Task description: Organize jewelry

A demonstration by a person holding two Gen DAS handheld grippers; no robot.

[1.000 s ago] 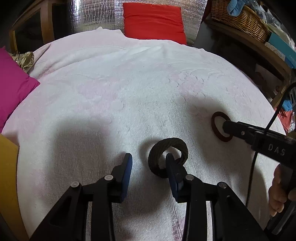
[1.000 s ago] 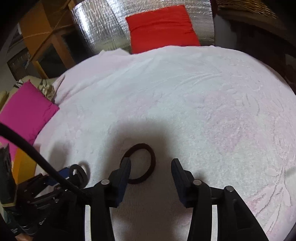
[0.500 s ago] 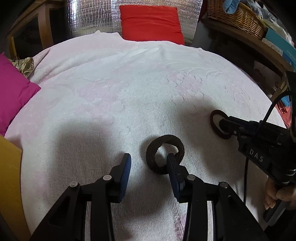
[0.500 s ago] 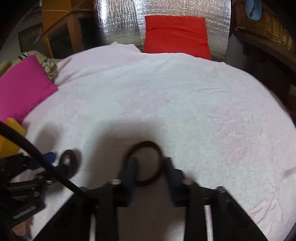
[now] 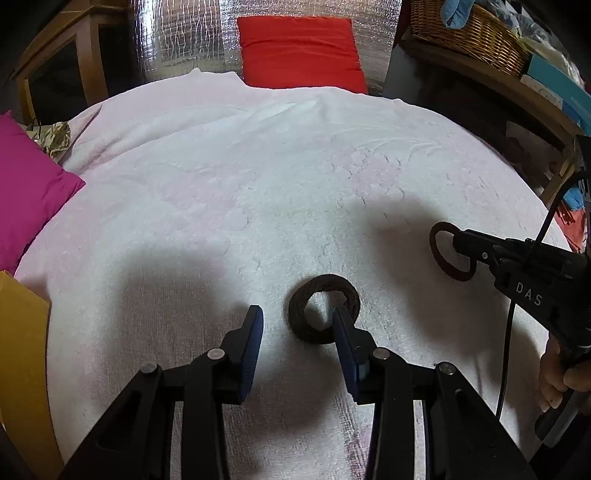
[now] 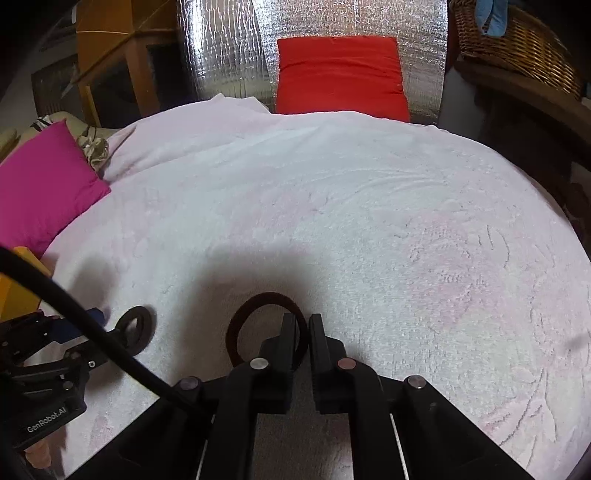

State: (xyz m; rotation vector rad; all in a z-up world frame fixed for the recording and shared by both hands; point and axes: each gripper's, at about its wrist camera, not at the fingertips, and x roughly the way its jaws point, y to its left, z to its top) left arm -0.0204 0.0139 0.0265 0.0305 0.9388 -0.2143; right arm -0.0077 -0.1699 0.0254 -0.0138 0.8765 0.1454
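Observation:
A thick dark brown ring bracelet (image 5: 299,317) lies on the pale pink blanket (image 5: 258,192). My left gripper (image 5: 297,325) is open; its right finger (image 5: 345,343) stands inside the ring, its left finger outside. The ring also shows in the right wrist view (image 6: 142,326). A thin dark reddish bangle (image 6: 251,317) lies to the right. My right gripper (image 6: 303,332) is shut on the bangle's right side. In the left wrist view the bangle (image 5: 443,258) sits at the tip of the right gripper (image 5: 461,243).
A red cushion (image 5: 299,51) leans on silver foil at the back. A magenta cushion (image 5: 26,188) lies at the left. A wicker basket (image 5: 469,33) stands on a wooden shelf at the right. A yellow box (image 5: 18,343) is at the left edge.
My right gripper has closed its fingers onto the thin bangle's rim. My left gripper has stayed open with one finger in the thick ring.

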